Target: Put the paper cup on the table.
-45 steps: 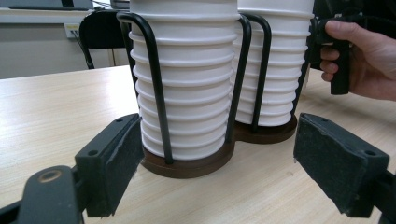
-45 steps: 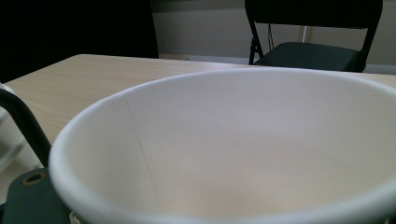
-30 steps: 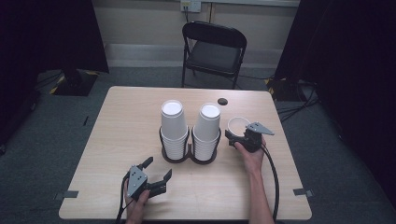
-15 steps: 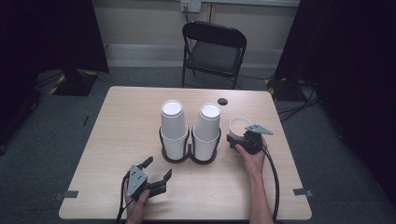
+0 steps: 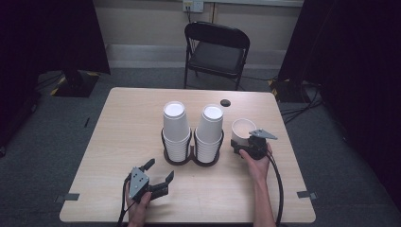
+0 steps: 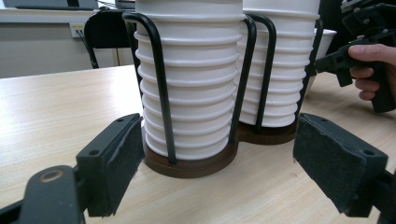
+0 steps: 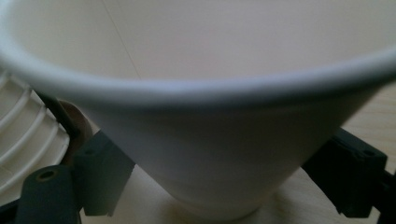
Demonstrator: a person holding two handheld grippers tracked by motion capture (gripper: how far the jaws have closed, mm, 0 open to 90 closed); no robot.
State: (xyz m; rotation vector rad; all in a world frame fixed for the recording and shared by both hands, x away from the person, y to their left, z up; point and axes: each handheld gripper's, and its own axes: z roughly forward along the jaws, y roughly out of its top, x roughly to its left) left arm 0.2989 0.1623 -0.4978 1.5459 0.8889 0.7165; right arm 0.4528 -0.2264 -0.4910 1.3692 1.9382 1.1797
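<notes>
Two stacks of upturned white paper cups, a left stack point(image 5: 176, 124) and a right stack point(image 5: 211, 127), stand in a black wire holder point(image 5: 191, 160) with a brown base at the table's middle. Just right of it a single white cup point(image 5: 243, 127) stands upright on the table. My right gripper point(image 5: 242, 142) is open, its jaws on either side of that cup point(image 7: 205, 140) low down, close to its wall. My left gripper point(image 5: 160, 169) rests near the front edge, open with nothing in it, and faces the left stack point(image 6: 191, 93); the holder's base point(image 6: 196, 165) lies just beyond its pads.
A small black round object point(image 5: 225, 102) lies near the table's far edge. A black folding chair point(image 5: 215, 47) stands behind the table point(image 5: 118, 132). Cables trail from both grippers over the front edge.
</notes>
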